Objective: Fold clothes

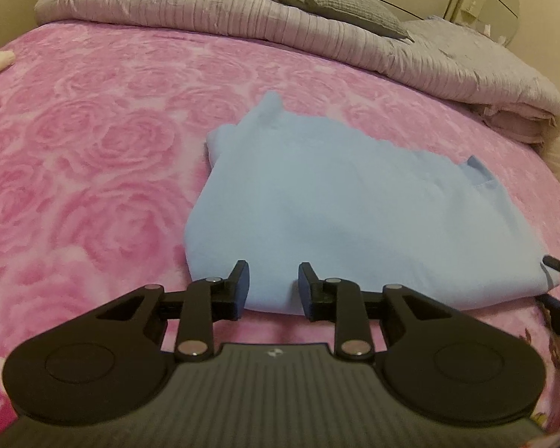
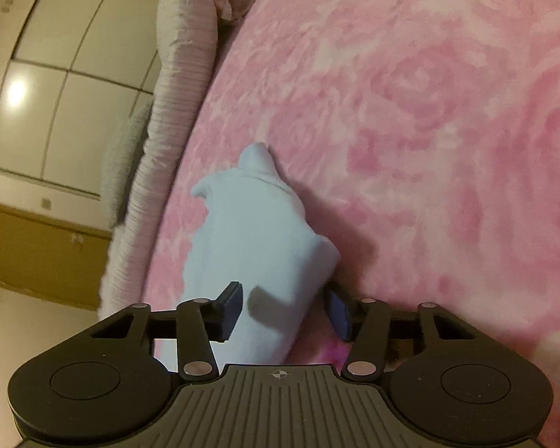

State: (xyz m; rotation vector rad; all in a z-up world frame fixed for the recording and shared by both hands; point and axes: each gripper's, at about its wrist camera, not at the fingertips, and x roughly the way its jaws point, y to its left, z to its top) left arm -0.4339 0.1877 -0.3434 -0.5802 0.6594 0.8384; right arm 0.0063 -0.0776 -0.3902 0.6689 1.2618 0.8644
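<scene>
Left black plastic two-finger tool: ribbed grey centre plate w/ small crosshair mark, round black discs either side, silver rivets at linkage pivots, dark blue finger pads. Right black plastic two-finger tool: same build, same rivets & pads.

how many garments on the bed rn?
1. A light blue fabric garment, partly folded, lies on the pink rose-patterned blanket, its near edge between the fingers of both claws. More could be out of frame.

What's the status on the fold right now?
Left claw open at the blue garment's near edge. Right claw open, straddling the garment's end, pads not pressing. Pink blanket around it, nothing blocking.
</scene>
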